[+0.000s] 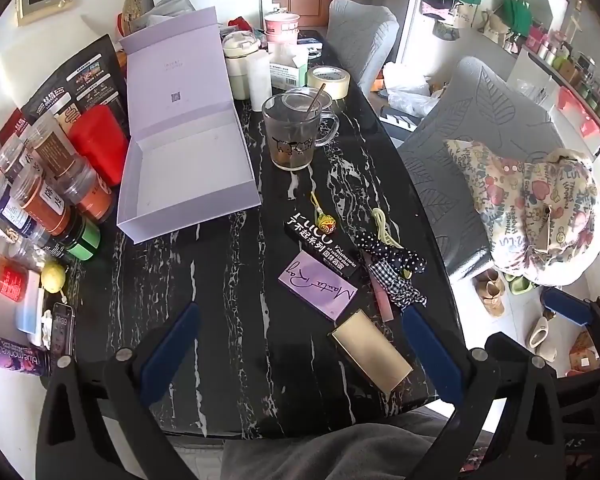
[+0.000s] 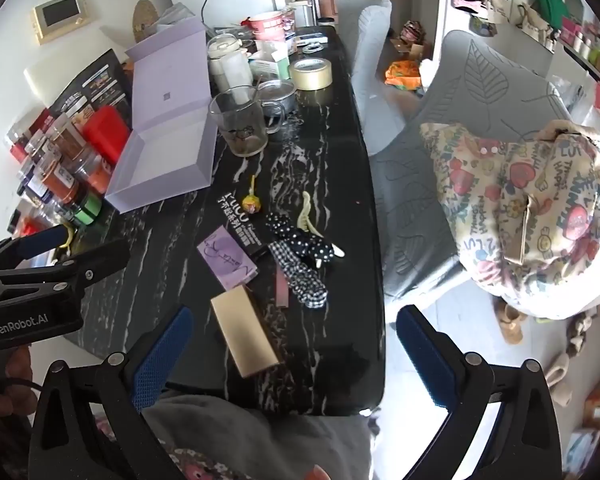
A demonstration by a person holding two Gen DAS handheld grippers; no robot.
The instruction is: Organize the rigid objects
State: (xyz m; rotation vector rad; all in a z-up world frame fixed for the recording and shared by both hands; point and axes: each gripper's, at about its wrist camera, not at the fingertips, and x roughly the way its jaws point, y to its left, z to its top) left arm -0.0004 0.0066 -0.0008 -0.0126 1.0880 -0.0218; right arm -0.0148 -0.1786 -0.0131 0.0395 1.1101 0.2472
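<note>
An open, empty lilac box (image 1: 188, 168) (image 2: 168, 156) stands on the black marble table (image 1: 204, 288) (image 2: 332, 184). Near the table's front lie a gold case (image 1: 372, 350) (image 2: 244, 334), a purple card box (image 1: 318, 284) (image 2: 227, 258), a black printed box (image 1: 320, 246) (image 2: 240, 220), a yellow charm (image 1: 325, 222) (image 2: 250, 203), a cream hair claw (image 1: 384, 226) (image 2: 307, 214), dotted and checked bows (image 1: 392, 264) (image 2: 304, 260) and a pink stick (image 1: 382, 296) (image 2: 282, 288). My left gripper (image 1: 300, 344) is open and empty just before them. My right gripper (image 2: 292, 356) is open and empty over the table's front right edge.
A glass mug with a straw (image 1: 294, 136) (image 2: 242, 124), a tape roll (image 1: 329, 82) (image 2: 312, 73) and cups stand behind. Several spice jars (image 1: 48, 184) (image 2: 60, 168), a red box (image 1: 96, 140), a lemon (image 1: 54, 276) and a can (image 1: 18, 354) crowd the left. Grey chairs (image 1: 480, 128) stand at right.
</note>
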